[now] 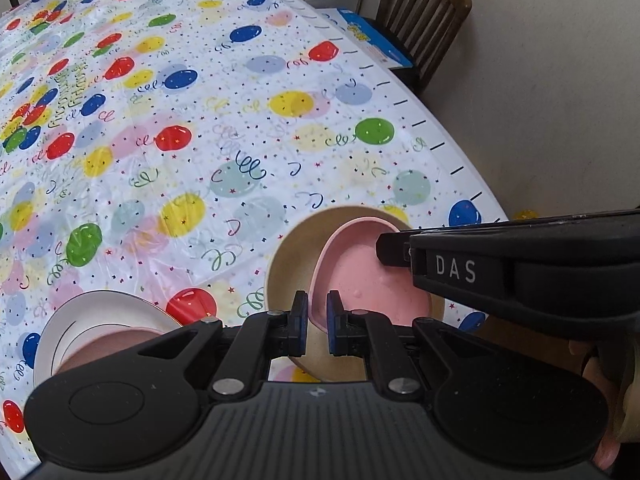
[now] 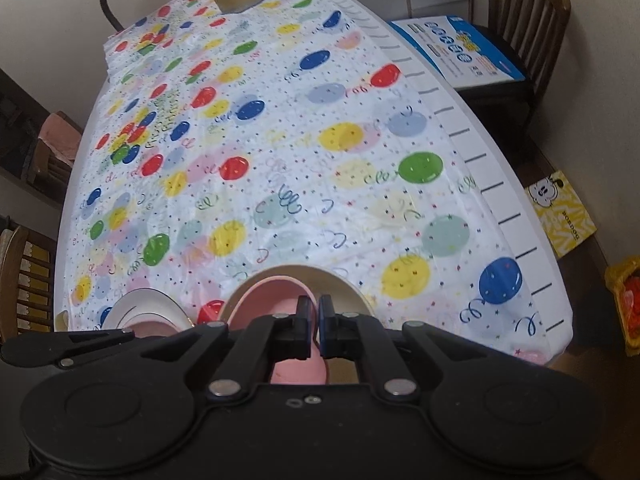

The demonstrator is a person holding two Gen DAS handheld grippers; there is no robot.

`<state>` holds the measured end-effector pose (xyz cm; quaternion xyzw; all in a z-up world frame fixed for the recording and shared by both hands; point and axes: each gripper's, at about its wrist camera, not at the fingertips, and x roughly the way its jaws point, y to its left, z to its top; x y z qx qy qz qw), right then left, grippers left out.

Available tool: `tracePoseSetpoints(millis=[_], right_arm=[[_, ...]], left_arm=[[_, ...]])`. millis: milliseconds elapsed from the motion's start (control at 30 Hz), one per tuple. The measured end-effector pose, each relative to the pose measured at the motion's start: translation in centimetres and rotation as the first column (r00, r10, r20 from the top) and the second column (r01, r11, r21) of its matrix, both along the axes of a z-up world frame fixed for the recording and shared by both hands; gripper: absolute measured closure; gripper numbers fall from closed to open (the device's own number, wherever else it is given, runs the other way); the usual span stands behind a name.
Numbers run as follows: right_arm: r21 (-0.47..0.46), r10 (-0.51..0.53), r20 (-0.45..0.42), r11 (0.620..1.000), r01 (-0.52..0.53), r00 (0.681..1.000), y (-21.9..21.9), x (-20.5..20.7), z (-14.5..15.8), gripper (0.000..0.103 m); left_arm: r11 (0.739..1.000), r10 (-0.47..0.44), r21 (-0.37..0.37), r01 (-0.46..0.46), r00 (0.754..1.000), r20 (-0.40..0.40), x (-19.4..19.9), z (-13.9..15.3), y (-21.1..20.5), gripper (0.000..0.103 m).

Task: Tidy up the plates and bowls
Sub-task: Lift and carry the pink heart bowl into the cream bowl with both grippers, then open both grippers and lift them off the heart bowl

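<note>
Now nesting: my left gripper (image 1: 317,322) pinches the pink bowl's (image 1: 372,280) rim inside the tan bowl (image 1: 288,264); my right gripper (image 2: 314,326) sits clenched over it, grip unclear. Next, release squarely.

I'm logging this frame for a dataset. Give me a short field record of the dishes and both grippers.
pink bowl: tilted inside the tan bowl
left gripper: shut on pink bowl's near rim
right gripper: shut on pink bowl's rim
white plate: to the left, holds a second pink dish
surface: balloon tablecloth
</note>
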<state>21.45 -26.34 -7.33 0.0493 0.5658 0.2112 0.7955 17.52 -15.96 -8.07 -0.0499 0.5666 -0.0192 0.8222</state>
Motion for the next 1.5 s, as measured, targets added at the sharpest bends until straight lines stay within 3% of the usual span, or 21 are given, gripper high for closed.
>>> tracePoseSetpoints(millis=[467, 700, 1033, 1267, 1433, 1500], right_arm=[[-0.004, -0.02, -0.048, 1.0, 0.02, 0.999, -0.3, 0.6, -2.7, 0.101], [-0.019, -0.02, -0.052, 1.0, 0.019, 0.998, -0.1, 0.7, -3.2, 0.093], [-0.012, -0.005, -0.029, 1.0, 0.004, 1.0, 0.0, 0.4, -2.2, 0.085], [-0.002, 0.017, 0.021, 1.0, -0.017, 1.0, -0.3, -0.9, -0.1, 0.072], [0.008, 0.024, 0.06, 1.0, -0.024, 0.998, -0.9, -1.8, 1.4, 0.067], [0.01, 0.022, 0.075, 1.0, -0.023, 0.997, -1.2, -2.2, 1.9, 0.061]], left_arm=[[0.999, -0.022, 0.044, 0.024, 0.999, -0.036, 0.9, -1.9, -0.6, 0.094], [0.999, -0.022, 0.038, 0.023, 0.999, -0.042, 0.9, -2.1, -0.4, 0.094], [1.0, -0.028, 0.011, 0.028, 1.0, 0.003, -0.3, -0.2, 0.2, 0.094], [1.0, -0.01, -0.005, 0.01, 0.999, 0.035, -2.0, 1.6, 0.8, 0.093], [1.0, 0.007, -0.011, -0.007, 0.998, 0.067, -3.3, 2.9, 1.2, 0.083], [1.0, 0.016, -0.014, -0.015, 0.996, 0.082, -3.9, 3.4, 1.3, 0.073]])
